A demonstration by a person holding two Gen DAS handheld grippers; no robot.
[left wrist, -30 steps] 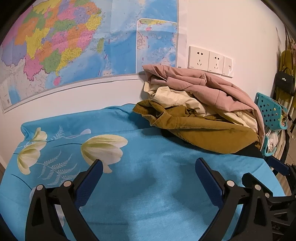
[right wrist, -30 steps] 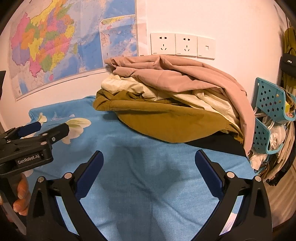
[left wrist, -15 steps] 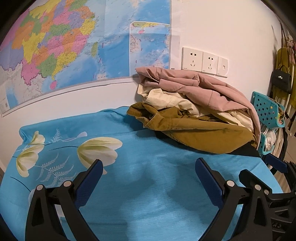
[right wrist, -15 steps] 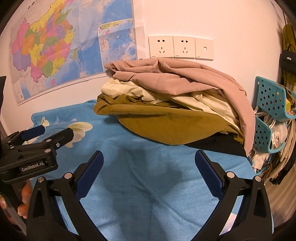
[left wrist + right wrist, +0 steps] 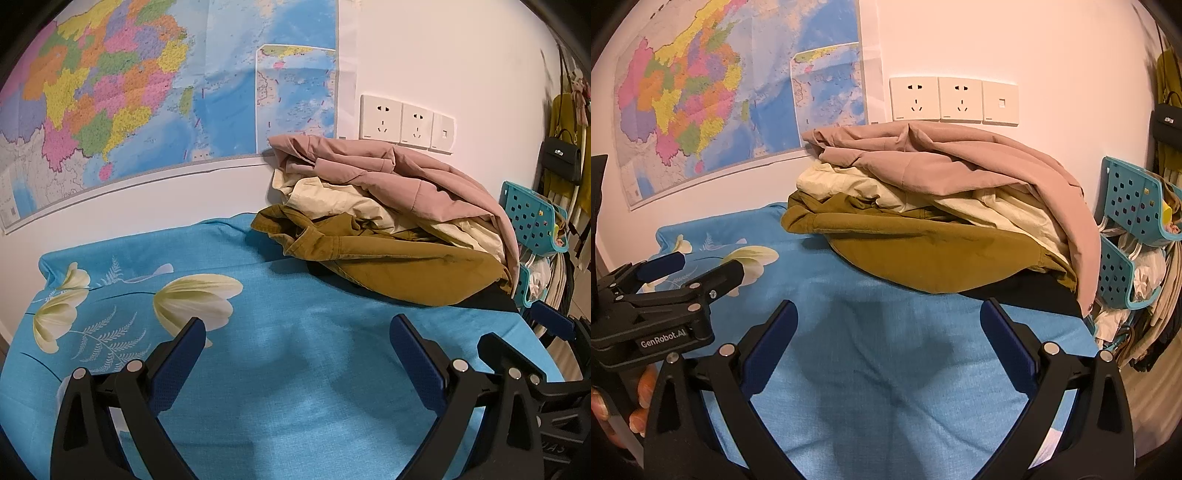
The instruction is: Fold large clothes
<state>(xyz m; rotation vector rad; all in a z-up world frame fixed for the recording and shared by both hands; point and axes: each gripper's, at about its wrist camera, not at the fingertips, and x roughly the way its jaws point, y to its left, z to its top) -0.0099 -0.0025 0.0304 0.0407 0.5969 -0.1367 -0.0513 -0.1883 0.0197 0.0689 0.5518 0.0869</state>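
Observation:
A pile of clothes lies at the back right of the blue flowered cloth (image 5: 258, 295), against the wall. A pink garment (image 5: 424, 177) (image 5: 942, 162) is on top, a cream one (image 5: 332, 199) (image 5: 979, 206) under it, an olive-brown one (image 5: 399, 262) (image 5: 931, 254) below, and a black one (image 5: 1034, 291) at the bottom edge. My left gripper (image 5: 295, 339) is open and empty above the cloth, short of the pile. My right gripper (image 5: 886, 325) is open and empty, close to the olive garment. The left gripper also shows in the right wrist view (image 5: 690, 266).
A wall map (image 5: 147, 92) and white sockets (image 5: 406, 122) are behind the table. Teal perforated baskets (image 5: 1137, 206) with laundry stand at the right table edge. A black bag (image 5: 559, 155) and hanging clothes are at the far right.
Both grippers have moved a little forward toward the clothes pile, which looks slightly larger. Both stay open and empty.

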